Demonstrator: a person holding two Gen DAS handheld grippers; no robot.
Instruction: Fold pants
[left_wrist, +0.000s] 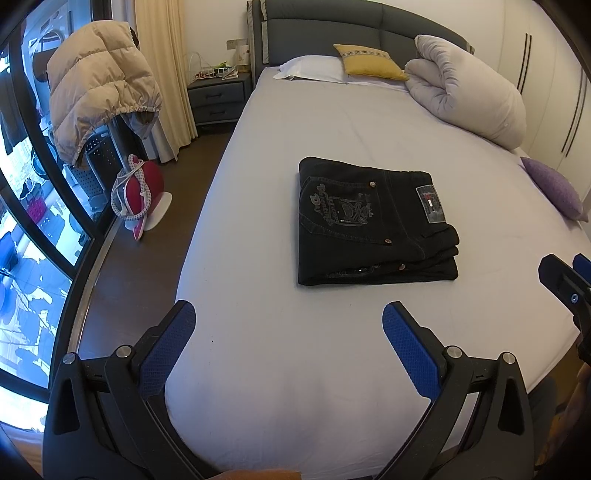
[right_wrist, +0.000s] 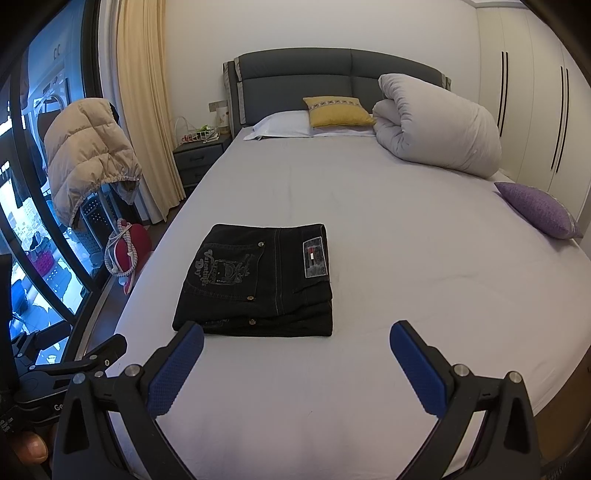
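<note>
Lying folded in a neat pile on the bed (left_wrist: 295, 350), the pants (left_wrist: 373, 221) look done; your left gripper (left_wrist: 288, 325) and right gripper (right_wrist: 295, 343) gape wide, holding nothing, so bumping the pile could undo it

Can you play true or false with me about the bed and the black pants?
1. The pants lie folded on the bed. True.
2. The left tongs are squeezing the pants. False: they are open and off the pants.
3. A yellow pillow sits by the headboard. True.
4. The right tongs are shut. False: they are open, holding nothing.
5. The purple pillow lies on top of the pants. False: it lies apart, at the bed's right edge.
</note>
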